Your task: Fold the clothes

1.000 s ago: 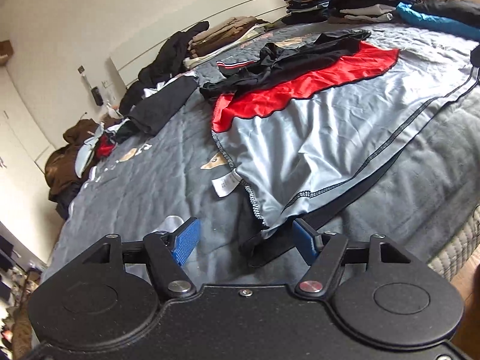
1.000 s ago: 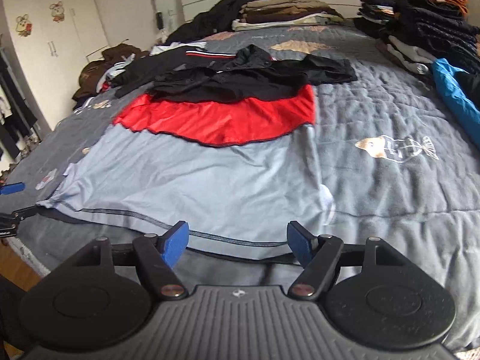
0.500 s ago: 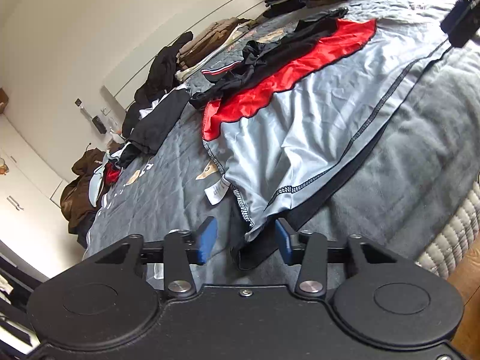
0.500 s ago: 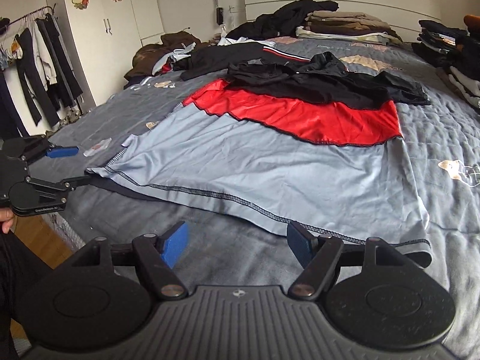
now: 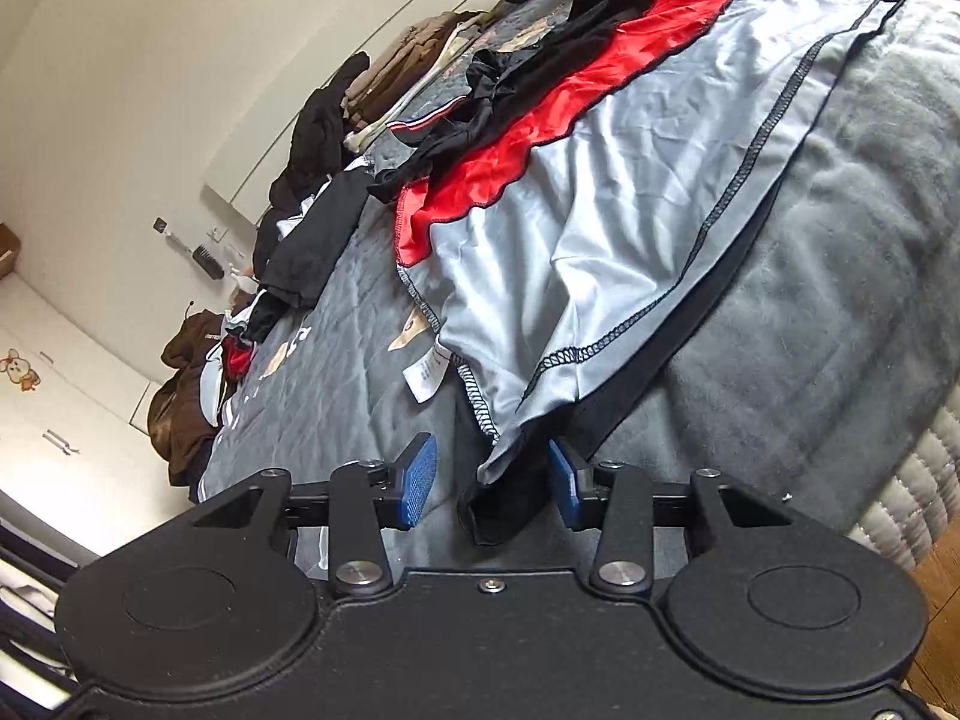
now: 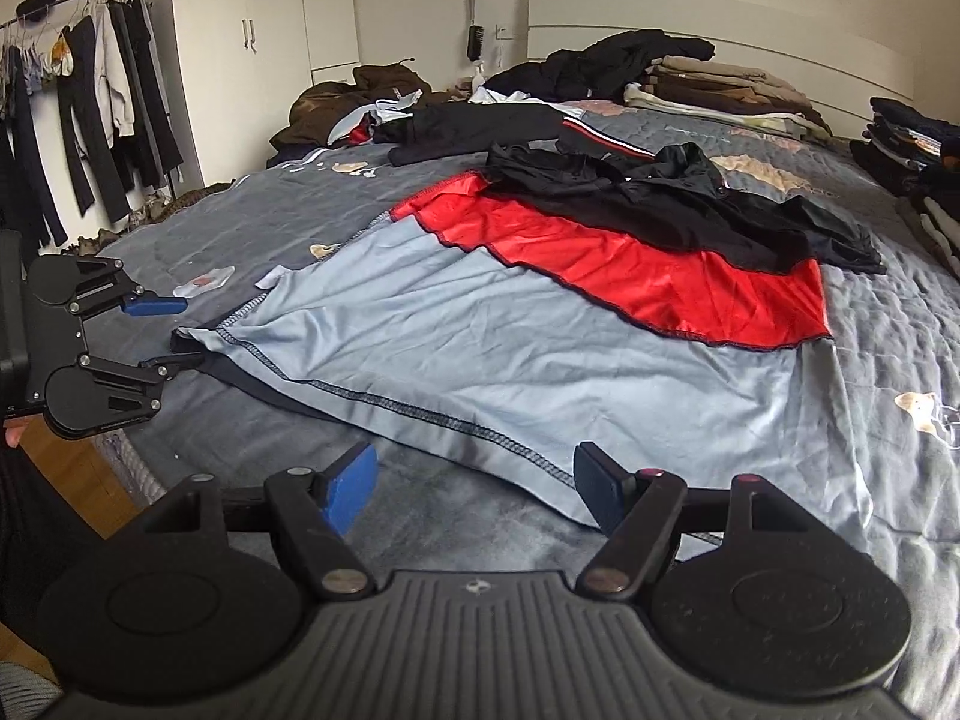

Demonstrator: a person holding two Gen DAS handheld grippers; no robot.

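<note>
A grey, red and black sports shirt lies spread flat on the bed, its black-stitched hem toward me; it also shows in the left wrist view. My left gripper is open, with the shirt's bottom corner and black underlayer between its blue pads. It also shows in the right wrist view, at the shirt's left corner. My right gripper is open over the hem near the other bottom corner, its right pad at the fabric edge.
The bed has a grey blanket. Folded clothes stacks and loose dark garments lie near the headboard, with another stack at the right. Clothes hang on a rack at the left. The mattress edge and wood floor are close by.
My left gripper moved in onto the shirt's corner and its jaws narrowed. My right gripper swung along the hem toward the shirt's other bottom corner, staying open.
</note>
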